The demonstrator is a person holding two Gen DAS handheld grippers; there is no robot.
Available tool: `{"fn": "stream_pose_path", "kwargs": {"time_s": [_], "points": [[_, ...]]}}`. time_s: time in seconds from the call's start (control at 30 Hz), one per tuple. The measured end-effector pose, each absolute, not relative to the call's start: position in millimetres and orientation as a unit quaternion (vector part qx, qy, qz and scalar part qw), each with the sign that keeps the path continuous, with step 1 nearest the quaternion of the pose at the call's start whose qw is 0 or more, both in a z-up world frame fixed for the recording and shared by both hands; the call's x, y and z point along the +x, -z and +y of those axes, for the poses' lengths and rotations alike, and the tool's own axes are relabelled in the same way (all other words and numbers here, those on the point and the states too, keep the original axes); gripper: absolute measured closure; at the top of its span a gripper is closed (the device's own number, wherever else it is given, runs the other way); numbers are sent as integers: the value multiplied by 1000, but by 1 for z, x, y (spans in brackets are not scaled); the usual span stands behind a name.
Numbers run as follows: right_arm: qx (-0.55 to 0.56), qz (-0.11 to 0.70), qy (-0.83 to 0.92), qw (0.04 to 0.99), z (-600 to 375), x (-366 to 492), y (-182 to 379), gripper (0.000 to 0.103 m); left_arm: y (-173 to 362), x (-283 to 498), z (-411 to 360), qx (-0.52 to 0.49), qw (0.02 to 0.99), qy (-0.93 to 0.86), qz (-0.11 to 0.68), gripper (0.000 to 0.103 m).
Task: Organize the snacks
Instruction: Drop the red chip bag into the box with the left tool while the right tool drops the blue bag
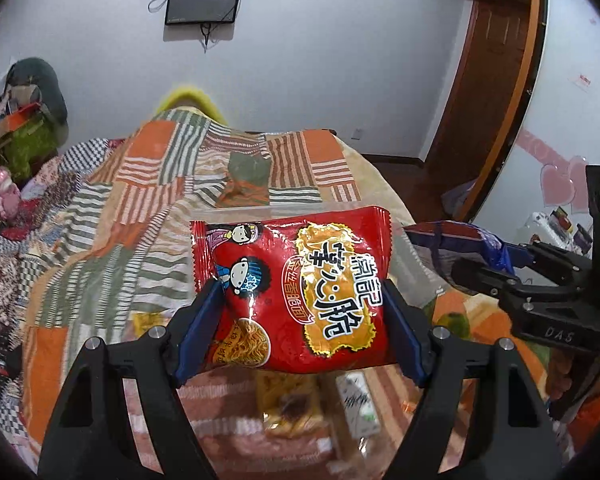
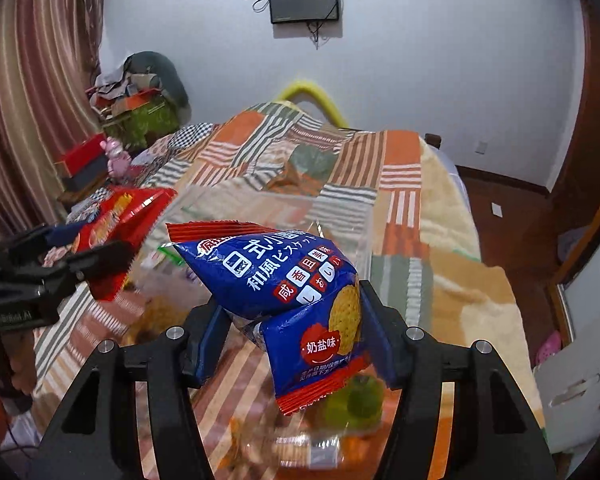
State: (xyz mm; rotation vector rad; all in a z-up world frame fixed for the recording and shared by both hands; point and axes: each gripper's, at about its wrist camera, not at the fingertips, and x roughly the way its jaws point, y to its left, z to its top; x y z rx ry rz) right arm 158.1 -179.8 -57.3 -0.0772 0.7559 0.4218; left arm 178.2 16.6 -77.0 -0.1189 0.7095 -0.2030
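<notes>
Left gripper (image 1: pixel 300 320): its two blue-padded fingers (image 1: pixel 198 332) are clamping a red crispy-noodle packet (image 1: pixel 296 292) from both sides, holding it clear of the bed.
Red crispy-noodle packet: it is standing roughly upright between the pads, printed face toward the camera, with two cartoon children at its upper left and a noodle bowl at its lower left; it is hanging above the near end of the bed.
Right gripper (image 2: pixel 296 332): its jaws are pinching a blue biscuit packet (image 2: pixel 284 280) at the packet's lower half, likewise lifted off the bed.
Blue biscuit packet: it is tilting, its upper end leaning left and its red-edged lower seam hanging down; a round cracker picture is showing beside the right finger.
Gripper relation: in the left wrist view the right gripper (image 1: pixel 496 268) is reaching in from the right edge with the blue packet; in the right wrist view the left gripper (image 2: pixel 80 256) is entering from the left with the red packet. The two are near each other but apart.
Clear plastic container (image 1: pixel 236 213): its rim is showing just behind the red packet, resting on the patchwork quilt (image 1: pixel 100 208).
Loose snacks (image 1: pixel 290 404): several blurred packets are lying on the quilt below the left gripper; kinds cannot be told.
Green objects (image 2: pixel 356 400): sitting below the blue packet, too blurred to identify.
Wall screen (image 1: pixel 203 1): hanging on the white wall beyond the bed.
</notes>
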Motion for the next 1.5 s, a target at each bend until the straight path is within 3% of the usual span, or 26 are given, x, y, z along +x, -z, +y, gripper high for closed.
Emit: {"fn": "stream_pose_path", "kwargs": {"time_s": [0.47,0.9,1.1,1.27,1.5], "points": [[-56,378,-179,907,-162,198,80,45,112,242,12,-59,921,63,380,26],[-63,397,-200,893,-148,209,89,44,123,250,22,-58,917,44,392,24],[-64,422,-201,882,-147,210,96,38,117,240,31,-65,918,52,388,20],[-78,409,-201,887,-151,198,85,22,106,226,35,-61,920,61,382,17],[-73,397,-211,890,-168,179,71,20,94,200,47,-52,922,65,378,12]]}}
